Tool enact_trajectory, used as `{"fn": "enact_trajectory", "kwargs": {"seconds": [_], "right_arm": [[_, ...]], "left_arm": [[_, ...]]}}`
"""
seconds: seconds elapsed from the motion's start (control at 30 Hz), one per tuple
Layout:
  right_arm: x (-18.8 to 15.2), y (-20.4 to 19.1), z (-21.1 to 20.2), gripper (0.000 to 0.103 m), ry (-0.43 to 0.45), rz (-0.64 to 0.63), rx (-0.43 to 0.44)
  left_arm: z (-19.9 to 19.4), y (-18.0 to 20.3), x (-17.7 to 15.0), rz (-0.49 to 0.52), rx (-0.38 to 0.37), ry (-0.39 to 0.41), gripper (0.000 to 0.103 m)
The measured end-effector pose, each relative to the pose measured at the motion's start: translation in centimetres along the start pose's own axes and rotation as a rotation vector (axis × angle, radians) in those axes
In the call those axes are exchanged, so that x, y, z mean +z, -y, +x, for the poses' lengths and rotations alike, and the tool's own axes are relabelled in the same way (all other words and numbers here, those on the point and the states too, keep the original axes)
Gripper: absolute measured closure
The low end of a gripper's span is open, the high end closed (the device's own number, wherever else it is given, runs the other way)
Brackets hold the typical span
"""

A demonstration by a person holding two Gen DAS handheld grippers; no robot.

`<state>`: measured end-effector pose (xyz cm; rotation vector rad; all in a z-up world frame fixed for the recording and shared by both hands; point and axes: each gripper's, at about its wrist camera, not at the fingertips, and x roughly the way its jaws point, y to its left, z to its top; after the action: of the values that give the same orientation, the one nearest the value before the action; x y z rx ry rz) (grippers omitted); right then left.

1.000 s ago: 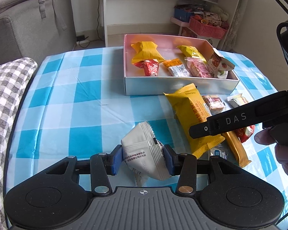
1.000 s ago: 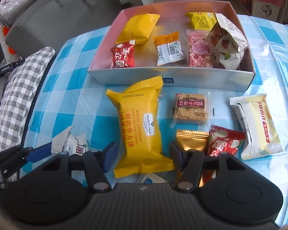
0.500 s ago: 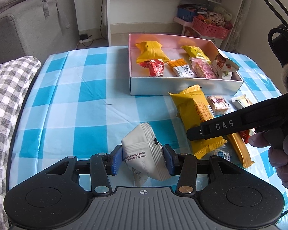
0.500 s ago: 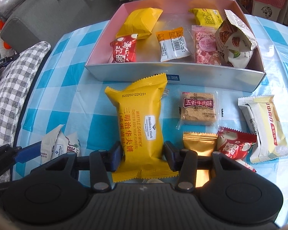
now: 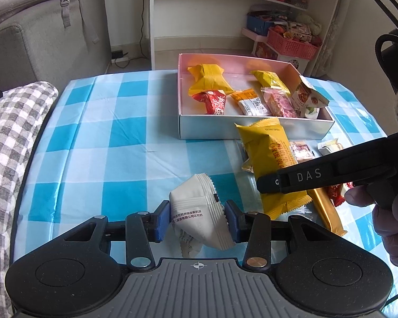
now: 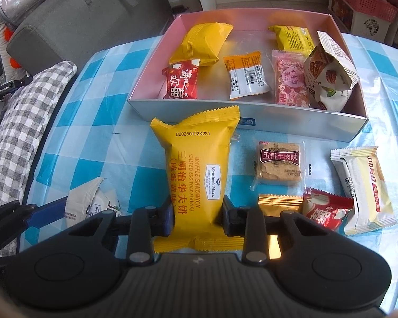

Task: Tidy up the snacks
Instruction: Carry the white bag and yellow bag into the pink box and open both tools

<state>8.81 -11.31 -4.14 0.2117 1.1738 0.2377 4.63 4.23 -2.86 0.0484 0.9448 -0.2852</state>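
Note:
My left gripper (image 5: 197, 218) is shut on a white snack pack (image 5: 199, 209), held just above the blue checked tablecloth (image 5: 98, 143). My right gripper (image 6: 196, 216) is closing on a long yellow waffle sandwich pack (image 6: 196, 164); its pads press the pack's sides and pinch it narrow. The same yellow waffle sandwich pack (image 5: 270, 159) shows in the left wrist view under the right gripper's black arm. Beyond it stands the pink box (image 6: 278, 118) holding several snacks.
Loose on the cloth right of the yellow pack lie a beef-flavour biscuit (image 6: 280, 163), a gold bar (image 6: 278, 204), a red pack (image 6: 326, 210) and a cream pack (image 6: 366, 182). A checked cushion (image 6: 21, 132) borders the table's left edge. Shelves (image 5: 252, 13) stand behind.
The right gripper's jaws have come together from wide apart onto the yellow pack, squeezing its lower half. The left gripper keeps the white pack in the same place.

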Motion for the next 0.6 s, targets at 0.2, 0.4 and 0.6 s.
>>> {"fn": "enact_trajectory", "kwargs": {"seconds": [0.2,0.4,0.6], "right_arm": [[0.2,0.2,-1.1,0.072,0.022,0.011,0.013],[0.5,0.2,-2.2,0.072,0.051,0.022,0.029],[1.1,0.7,-2.9,0.072,0.075,0.042,0.043]], "left_arm": [[-0.5,-0.2,0.3,-0.01,-0.006,0.017,0.062],[-0.8,-0.5,0.7,-0.025,-0.003,0.03,0.062],[-0.9,-0.6,1.3,-0.034,-0.011,0.041,0.063]]}}
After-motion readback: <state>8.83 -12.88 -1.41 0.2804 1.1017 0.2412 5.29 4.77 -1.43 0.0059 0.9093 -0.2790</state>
